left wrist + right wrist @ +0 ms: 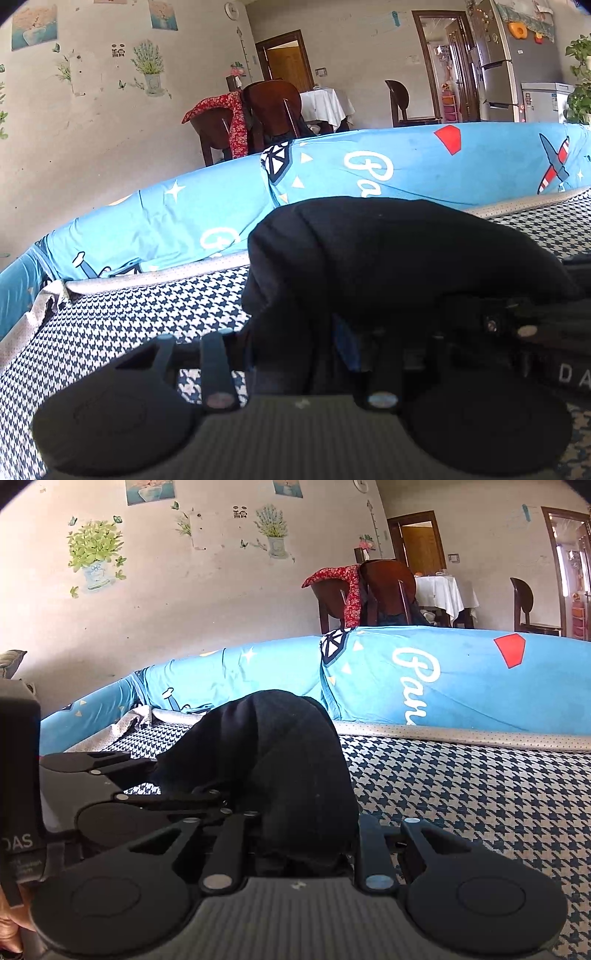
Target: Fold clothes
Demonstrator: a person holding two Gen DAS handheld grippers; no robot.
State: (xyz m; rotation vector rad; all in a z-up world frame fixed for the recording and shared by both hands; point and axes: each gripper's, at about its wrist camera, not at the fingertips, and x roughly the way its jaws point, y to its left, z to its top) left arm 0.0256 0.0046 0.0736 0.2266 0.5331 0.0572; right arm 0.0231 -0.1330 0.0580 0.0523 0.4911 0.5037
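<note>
Two grippers work one black garment (399,266) over a houndstooth-patterned surface (122,325). In the left wrist view the left gripper (295,354) has its fingers closed on the garment's dark cloth, which bunches up from between them and mounds toward the far edge of the surface. To the right in that view, part of the other gripper's black frame shows, touching the same cloth. In the right wrist view the right gripper (306,845) is clamped on a thick fold of the garment, which rises as a rounded hump just ahead of the fingers; the left gripper's linkage lies just beside it on the left. A blue printed cover (461,679) runs along the far edge. Beyond it stand dark wooden chairs (388,587), one draped with red patterned cloth (347,590).
</note>
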